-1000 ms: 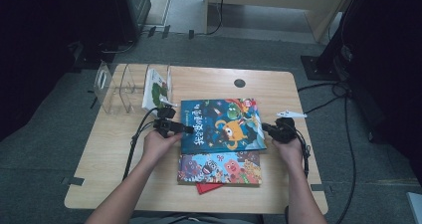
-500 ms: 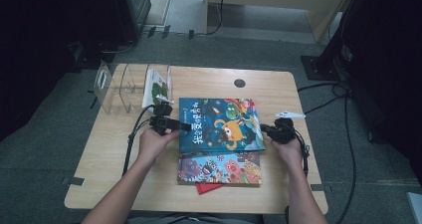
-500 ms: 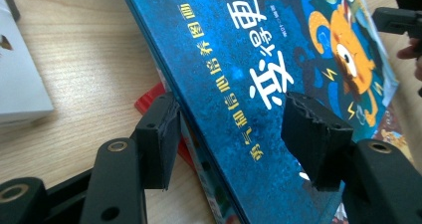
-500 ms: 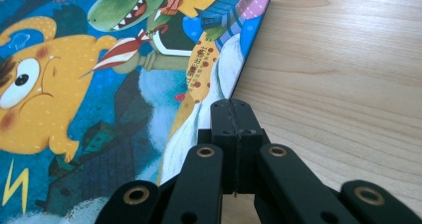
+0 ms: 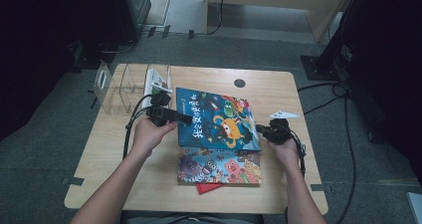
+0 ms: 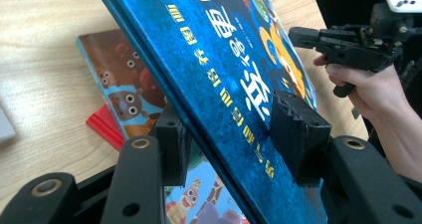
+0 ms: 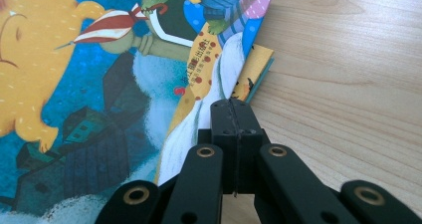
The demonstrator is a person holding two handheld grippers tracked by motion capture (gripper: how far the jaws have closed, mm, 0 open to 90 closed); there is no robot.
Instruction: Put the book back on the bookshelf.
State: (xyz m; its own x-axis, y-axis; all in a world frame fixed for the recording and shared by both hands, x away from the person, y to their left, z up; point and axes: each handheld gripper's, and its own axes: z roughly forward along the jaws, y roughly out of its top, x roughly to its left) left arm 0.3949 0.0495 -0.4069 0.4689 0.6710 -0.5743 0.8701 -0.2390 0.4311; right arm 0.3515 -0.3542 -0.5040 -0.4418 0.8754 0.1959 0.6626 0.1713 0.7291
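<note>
A blue picture book [image 5: 219, 119] with an orange monster on its cover tilts above a second, monster-covered book [image 5: 219, 167] and a red book [image 5: 206, 187]. My left gripper [image 5: 185, 119] holds the blue book's raised left edge. In the left gripper view its jaws have just been closing and the pads [image 6: 298, 129] press the blue book [image 6: 224, 59] from cover and underside. My right gripper [image 5: 260, 129] is shut with nothing between its jaws. In the right gripper view its tips [image 7: 233, 109] rest against the blue book's [image 7: 99, 84] right edge.
A clear acrylic rack [image 5: 119, 87] with one book [image 5: 158, 82] standing in it sits at the back left of the wooden table [image 5: 278, 89]. A round cable hole [image 5: 239, 83] lies behind the books. Cables trail off both grippers.
My left gripper has risen with the blue book's left edge, so the book tilts more steeply off the stack. The right gripper has stayed put at the right edge.
</note>
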